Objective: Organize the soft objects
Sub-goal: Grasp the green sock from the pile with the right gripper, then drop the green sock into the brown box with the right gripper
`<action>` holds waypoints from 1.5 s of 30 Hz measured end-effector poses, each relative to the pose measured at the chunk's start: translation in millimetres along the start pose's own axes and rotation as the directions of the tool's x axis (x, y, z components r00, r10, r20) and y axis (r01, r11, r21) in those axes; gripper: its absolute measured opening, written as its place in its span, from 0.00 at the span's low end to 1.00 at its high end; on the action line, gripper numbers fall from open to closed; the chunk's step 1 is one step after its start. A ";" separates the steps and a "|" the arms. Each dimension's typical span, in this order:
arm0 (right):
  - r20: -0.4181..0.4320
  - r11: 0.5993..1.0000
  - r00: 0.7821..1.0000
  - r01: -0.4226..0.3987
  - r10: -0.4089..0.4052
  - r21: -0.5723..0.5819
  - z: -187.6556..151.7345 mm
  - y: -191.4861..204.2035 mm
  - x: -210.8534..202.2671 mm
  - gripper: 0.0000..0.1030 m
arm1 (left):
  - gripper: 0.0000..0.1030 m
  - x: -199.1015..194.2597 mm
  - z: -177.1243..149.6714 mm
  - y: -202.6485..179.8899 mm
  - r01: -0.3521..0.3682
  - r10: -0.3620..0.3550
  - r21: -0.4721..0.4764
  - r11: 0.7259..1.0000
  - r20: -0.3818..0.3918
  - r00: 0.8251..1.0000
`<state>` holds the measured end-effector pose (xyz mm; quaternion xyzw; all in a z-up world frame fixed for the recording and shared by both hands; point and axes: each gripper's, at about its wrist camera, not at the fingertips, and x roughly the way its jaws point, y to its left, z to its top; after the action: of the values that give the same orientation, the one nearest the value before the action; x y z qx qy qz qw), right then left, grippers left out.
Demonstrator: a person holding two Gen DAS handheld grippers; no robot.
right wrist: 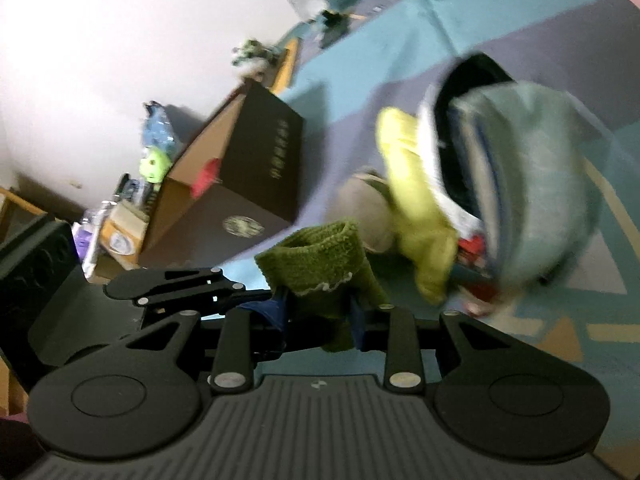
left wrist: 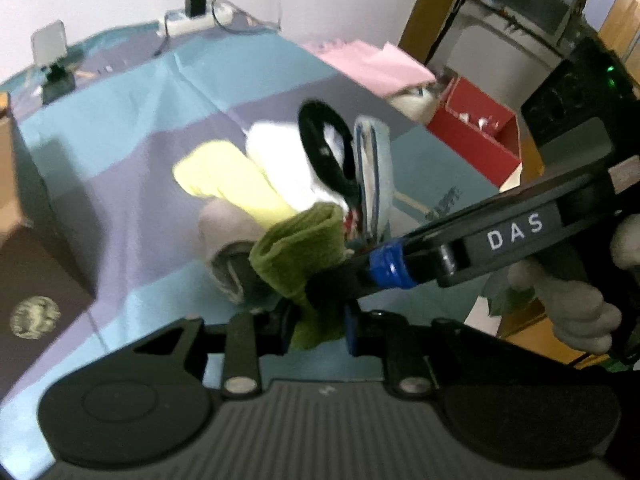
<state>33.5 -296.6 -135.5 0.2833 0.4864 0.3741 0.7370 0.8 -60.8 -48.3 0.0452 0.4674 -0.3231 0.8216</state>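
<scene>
You are working over a bed point(left wrist: 132, 92) under a smooth sheet of broad teal and lavender bands, creased down the middle, and the step in hand looks like pulling one soft piece free of the heap so it can be folded or paired. At ten o'clock in the right wrist view sits a stiff dark cardboard box point(right wrist: 256, 172), open at one side, which may be where sorted pieces go, though I cannot be sure. The pile of soft things point(left wrist: 304, 168) lies at the centre of the left view, loosely bunched: a pale blue knit piece point(right wrist: 536, 176) at two o'clock in the right view, fuzzy and curled round a dark opening, and a limp yellow sock point(left wrist: 224, 180), both blurred. Smallest, and the thing that matters, is the olive-green sock point(left wrist: 300, 256), thick terry with a ribbed cuff standing open like a tube. Both tools have it: your left gripper point(left wrist: 316, 320) has its fingers pressed onto the sock's lower part, and your right gripper point(right wrist: 320, 320) pinches it too, its fingers drawn in on the fabric. The sock is raised clear of the sheet between them, near the heap. Next, I judge, you need to draw it taut and level without dragging its neighbours, then carry it off.
</scene>
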 end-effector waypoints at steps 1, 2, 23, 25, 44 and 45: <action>0.007 1.000 1.000 -0.011 0.011 -0.008 1.9 6.5 0.2 0.13 | 0.16 -7.6 0.4 1.9 -0.006 0.006 0.001 1.000 0.016 1.000; 0.017 0.999 1.000 -0.023 0.024 -0.023 4.5 14.7 0.4 0.13 | 0.16 -15.9 0.5 4.5 -0.012 0.012 0.002 1.000 0.035 0.999; 0.057 0.930 0.978 -0.173 0.202 -0.324 75.0 193.2 135.1 0.14 | 0.16 -186.2 -28.1 161.5 -0.252 0.290 -0.163 0.954 0.285 0.914; 0.043 0.931 0.980 -0.172 0.195 -0.322 77.1 201.1 158.5 0.14 | 0.17 -187.1 -36.0 183.0 -0.282 0.327 -0.195 0.940 0.266 0.907; 0.059 0.954 0.990 -0.108 0.129 -0.280 83.7 231.3 221.2 0.17 | 0.43 -188.4 -77.9 267.9 -0.407 0.497 -0.383 0.829 0.173 0.850; 0.067 0.954 0.991 -0.094 0.117 -0.285 81.9 230.1 217.1 0.17 | 0.43 -187.1 -76.8 264.9 -0.402 0.492 -0.382 0.832 0.176 0.853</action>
<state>99.7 7.3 -35.3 0.2167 0.3815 0.4662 0.7682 29.7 268.1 -2.4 -0.0283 0.3759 -0.0401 0.9254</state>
